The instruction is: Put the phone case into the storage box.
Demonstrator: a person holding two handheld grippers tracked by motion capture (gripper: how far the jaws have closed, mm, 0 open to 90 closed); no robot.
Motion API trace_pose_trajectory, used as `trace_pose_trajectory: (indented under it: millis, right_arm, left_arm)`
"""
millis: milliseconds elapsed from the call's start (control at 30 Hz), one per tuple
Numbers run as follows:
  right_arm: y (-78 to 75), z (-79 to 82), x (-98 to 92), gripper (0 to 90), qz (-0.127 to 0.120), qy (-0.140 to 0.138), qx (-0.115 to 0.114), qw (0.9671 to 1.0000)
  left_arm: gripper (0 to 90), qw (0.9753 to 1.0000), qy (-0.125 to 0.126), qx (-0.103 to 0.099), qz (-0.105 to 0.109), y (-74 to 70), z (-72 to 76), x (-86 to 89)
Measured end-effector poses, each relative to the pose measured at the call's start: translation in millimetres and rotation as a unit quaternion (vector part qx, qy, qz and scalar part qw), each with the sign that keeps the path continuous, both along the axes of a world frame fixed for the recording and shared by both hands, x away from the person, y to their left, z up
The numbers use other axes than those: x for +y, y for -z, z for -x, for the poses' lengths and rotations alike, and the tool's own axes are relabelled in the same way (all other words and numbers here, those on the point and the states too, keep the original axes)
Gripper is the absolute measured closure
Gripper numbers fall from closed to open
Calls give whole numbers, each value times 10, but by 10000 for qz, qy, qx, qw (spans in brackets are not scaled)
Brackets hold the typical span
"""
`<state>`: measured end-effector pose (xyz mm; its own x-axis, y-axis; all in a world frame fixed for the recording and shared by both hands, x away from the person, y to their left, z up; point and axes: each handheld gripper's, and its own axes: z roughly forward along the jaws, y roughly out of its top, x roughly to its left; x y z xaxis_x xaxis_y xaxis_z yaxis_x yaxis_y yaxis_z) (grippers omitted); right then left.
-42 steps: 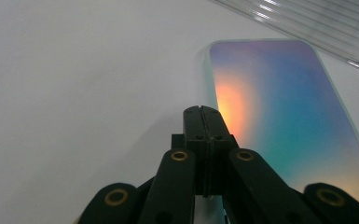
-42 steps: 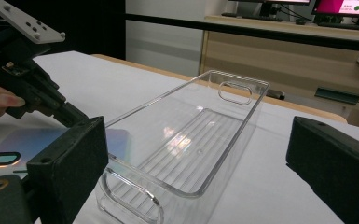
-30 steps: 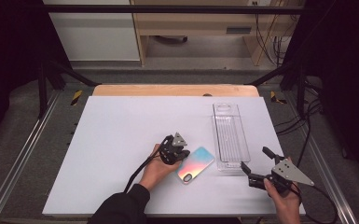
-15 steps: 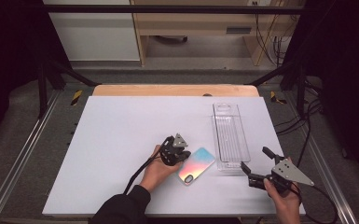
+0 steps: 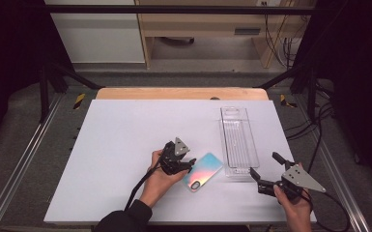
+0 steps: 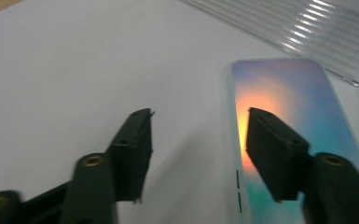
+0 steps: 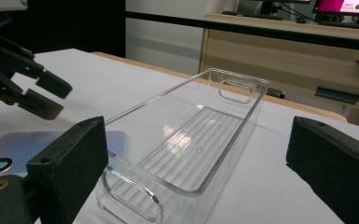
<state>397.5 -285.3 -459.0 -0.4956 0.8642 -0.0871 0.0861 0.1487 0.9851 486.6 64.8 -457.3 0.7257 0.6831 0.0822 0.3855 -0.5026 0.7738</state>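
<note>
A phone with an iridescent pink-and-blue back lies flat on the white table, just left of a clear plastic tray's near end. My left gripper is open at the phone's left edge. In the left gripper view, one jaw hangs over the phone and the other over bare table. My right gripper is wide open near the tray's near right corner. In the right gripper view it faces along the empty tray, and nothing is held.
The white table top has free room at left and centre. A wooden strip runs along its far edge, with metal rails at both sides. The tray's ribbed floor lies beyond the phone. The left gripper shows above the phone.
My left gripper has shifted slightly at the phone's left edge. The phone, the tray and my right gripper stay where they were.
</note>
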Motion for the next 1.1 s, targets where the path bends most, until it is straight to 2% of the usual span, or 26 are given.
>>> trace_pose_trajectory:
  millis: [67,133,200,267,333,467,500,567,600,700,800,833,933,1100]
  right_arm:
    - [0,1,-2,60,-6,3,4,10000]
    - [0,0,-5,59,-11,7,0,10000]
    - [-1,1,-6,58,-20,10,-2,10000]
    - [-1,2,-7,58,-27,10,4,10000]
    - [-2,6,-7,57,-32,21,4,10000]
    - [-6,12,-12,56,-29,26,-12,10000]
    - [-3,8,-11,57,-21,33,4,10000]
    - [-1,5,-9,56,-15,22,12,10000]
    - [-1,5,-9,56,-15,22,12,10000]
    - [-2,6,-8,56,-13,16,12,10000]
    - [-1,4,-12,56,-11,16,7,10000]
    - [-4,7,-14,57,-32,14,12,10000]
    - [-5,5,-20,56,-45,9,5,10000]
    - [-6,6,-21,56,-61,9,15,10000]
  left_arm:
    - [266,10000,-13,-19,79,-25,46,27]
    - [175,9997,-32,-3,258,-38,141,63]
    - [116,9996,-30,1,298,-38,162,67]
    - [76,9993,-25,59,367,-34,214,70]
    - [60,9990,133,158,402,-28,275,60]
    - [50,9988,297,150,358,-15,377,48]
    - [49,9984,400,257,310,12,403,39]
    - [50,9982,432,325,260,35,417,28]
    - [50,9982,432,325,260,35,417,28]
    - [48,9978,470,457,79,99,411,-20]
    - [48,9976,470,516,33,133,400,-39]
    - [48,9969,525,592,3,164,399,-70]
    - [48,9960,635,629,-44,187,410,-117]
    - [49,9957,640,652,-136,224,415,-145]
